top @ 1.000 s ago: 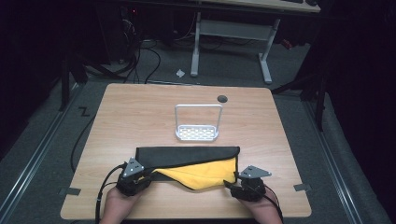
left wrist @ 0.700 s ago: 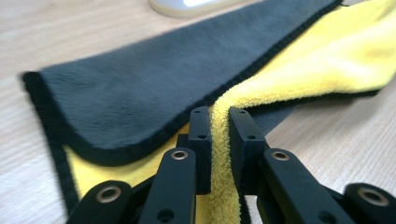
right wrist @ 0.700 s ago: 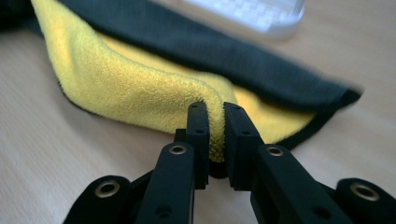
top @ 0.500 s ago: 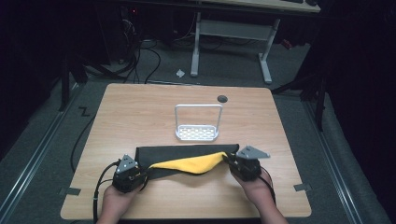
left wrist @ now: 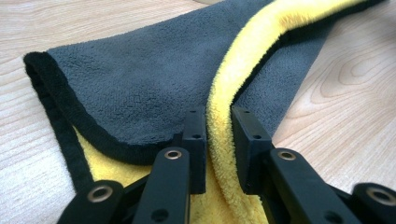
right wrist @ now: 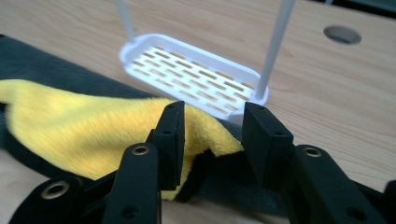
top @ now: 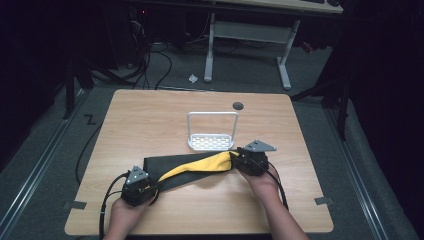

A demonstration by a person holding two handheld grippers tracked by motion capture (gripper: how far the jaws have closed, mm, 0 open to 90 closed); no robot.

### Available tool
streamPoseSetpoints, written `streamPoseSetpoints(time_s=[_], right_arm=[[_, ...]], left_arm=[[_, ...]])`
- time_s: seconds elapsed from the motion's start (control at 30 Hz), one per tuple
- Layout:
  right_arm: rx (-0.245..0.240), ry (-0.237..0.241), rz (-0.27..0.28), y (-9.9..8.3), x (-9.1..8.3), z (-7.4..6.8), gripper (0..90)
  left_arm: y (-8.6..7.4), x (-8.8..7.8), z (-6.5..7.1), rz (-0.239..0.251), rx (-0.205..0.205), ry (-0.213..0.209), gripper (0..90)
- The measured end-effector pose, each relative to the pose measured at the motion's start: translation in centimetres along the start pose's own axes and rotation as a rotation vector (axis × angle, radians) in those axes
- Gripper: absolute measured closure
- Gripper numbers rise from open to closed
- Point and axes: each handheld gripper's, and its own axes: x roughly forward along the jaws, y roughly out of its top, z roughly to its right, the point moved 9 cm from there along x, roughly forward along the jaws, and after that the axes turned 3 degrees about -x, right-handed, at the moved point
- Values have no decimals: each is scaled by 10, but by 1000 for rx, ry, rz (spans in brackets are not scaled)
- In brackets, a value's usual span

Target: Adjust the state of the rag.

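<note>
Towel (top: 200,167) grey and yellow, one edge pinched in left claw (left wrist: 218,135), opposite corner between right claw (right wrist: 212,135) jaws, clamped.

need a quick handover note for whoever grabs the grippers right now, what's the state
Left gripper: shut on the towel's near left corner, low by the table.
Right gripper: jaws around the towel's right corner, near the white rack; grip unclear.
Towel: grey side out, yellow side showing along the fold between the grippers; back part flat on the table.
Done: near edge partly folded toward the back.
Left: probably finish the fold, release.
</note>
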Motion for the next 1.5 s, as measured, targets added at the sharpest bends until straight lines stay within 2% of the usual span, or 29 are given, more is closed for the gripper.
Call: streamPoseSetpoints(time_s=[0.03, 0.1, 0.17, 0.3, 0.33, 0.37, 0.43, 0.5, 0.53, 0.57, 0.6, 0.67, 0.7, 0.73, 0.83, 0.93, 1.0, 1.03, 1.07, 1.13, 1.17, 1.2, 1.23, 1.3, 1.43, 1.47, 1.5], right_arm=[[-36, 20, 24, -2, -17, -14, 566], [-40, 41, 24, -8, -24, -23, 536], [-38, 65, 9, -23, -29, -33, 518], [-47, 67, -58, -48, -21, -37, 515], [-66, 42, -68, -49, -17, -35, 512], [-65, 28, -66, -49, -15, -32, 516], [-23, 46, -54, -45, -10, -29, 519], [-24, 62, -58, -44, -5, -33, 508], [-41, 63, -62, -44, -2, -35, 507], [-45, 55, -71, -45, 1, -37, 526], [-72, 36, -83, -46, 5, -38, 647], [-102, 7, -62, -43, 5, -36, 813], [-77, 11, -39, -38, 0, -33, 829], [-60, 8, -18, -33, -7, -31, 831], [-52, -7, 60, -18, -34, -24, 828], [-26, -14, 150, -3, -70, -15, 825], [-13, -15, 180, 7, -81, -10, 825], [-13, -19, 179, 9, -80, -9, 825], [-8, -17, 168, 10, -74, -8, 823], [26, 19, 125, 3, -60, -11, 818], [15, 35, 110, -1, -56, -18, 811], [-18, 49, 87, -7, -54, -27, 803], [-38, 55, 74, -12, -55, -33, 796], [-44, 81, 48, -24, -56, -43, 762], [-41, 130, -9, -51, -62, -62, 601], [-33, 153, -24, -57, -64, -68, 580], [-46, 181, -52, -65, -64, -75, 569]], left_arm=[[0, 0, 0, -1, 2, 2, 761], [0, 1, 0, -5, 5, 6, 761], [-1, 2, 0, -7, 7, 9, 761], [-1, 2, 1, -8, 9, 10, 761], [-1, 2, 0, -8, 10, 9, 761], [-1, 2, 0, -9, 10, 8, 761], [-1, 2, 0, -8, 11, 5, 760], [-1, 3, 1, -7, 10, 6, 759], [-1, 3, 1, -5, 12, 6, 759], [-1, 2, 1, -3, 16, 6, 759], [-1, 2, 1, -1, 17, 7, 761], [1, -1, 2, 20, 23, 11, 785], [2, -3, 3, 31, 24, 9, 797], [3, -6, 4, 43, 26, 7, 803], [9, -17, 12, 82, 31, -22, 812], [15, -27, 22, 115, 73, -46, 817], [17, -28, 24, 113, 78, -52, 812], [17, -28, 24, 113, 78, -52, 809], [16, -21, 19, 95, 76, -26, 809], [17, -14, 12, 84, 54, -15, 810], [18, -11, 8, 81, 27, -15, 811], [18, -9, 6, 82, 13, -17, 811], [18, -8, 5, 81, 11, -15, 811], [16, -4, 5, 70, 18, -11, 811], [12, -1, 4, 51, 18, -2, 807], [12, 0, 3, 51, 13, -3, 805], [12, -1, 3, 51, 15, 0, 805]])
